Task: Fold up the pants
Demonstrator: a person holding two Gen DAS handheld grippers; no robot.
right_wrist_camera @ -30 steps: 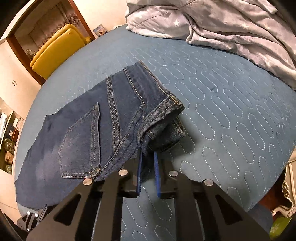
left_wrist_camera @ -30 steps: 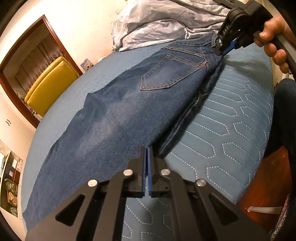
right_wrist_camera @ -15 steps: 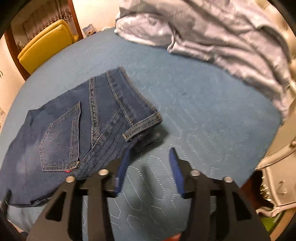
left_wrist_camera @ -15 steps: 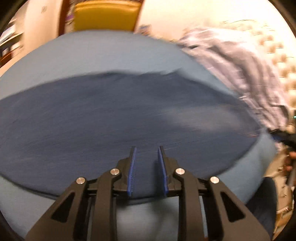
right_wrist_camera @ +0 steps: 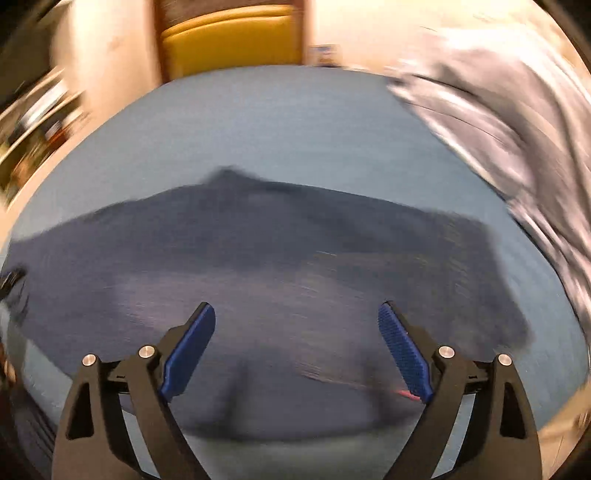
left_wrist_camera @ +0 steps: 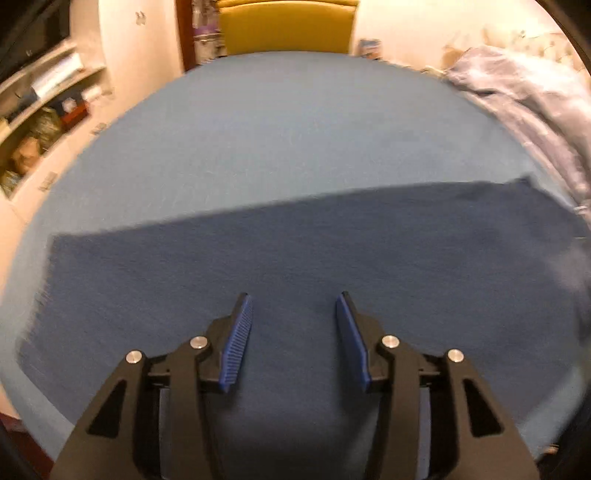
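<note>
The blue jeans point(left_wrist_camera: 295, 258) lie flat across the blue quilted bed point(left_wrist_camera: 295, 129), folded lengthwise, stretching left to right. My left gripper point(left_wrist_camera: 293, 301) is open and empty, hovering above the leg part of the jeans. In the right wrist view the jeans point(right_wrist_camera: 277, 251) show blurred, the wider waist part to the right. My right gripper point(right_wrist_camera: 297, 310) is wide open and empty above them. Both views are motion-blurred.
A crumpled grey star-print duvet point(left_wrist_camera: 535, 110) lies on the right side of the bed and shows in the right wrist view point(right_wrist_camera: 517, 110). A yellow chair point(left_wrist_camera: 288, 26) stands beyond the far edge. Shelves point(left_wrist_camera: 44, 110) line the left wall.
Both grippers have let go of the jeans and opened wide. Both have swung round to face across the bed, and the jeans now lie flat.
</note>
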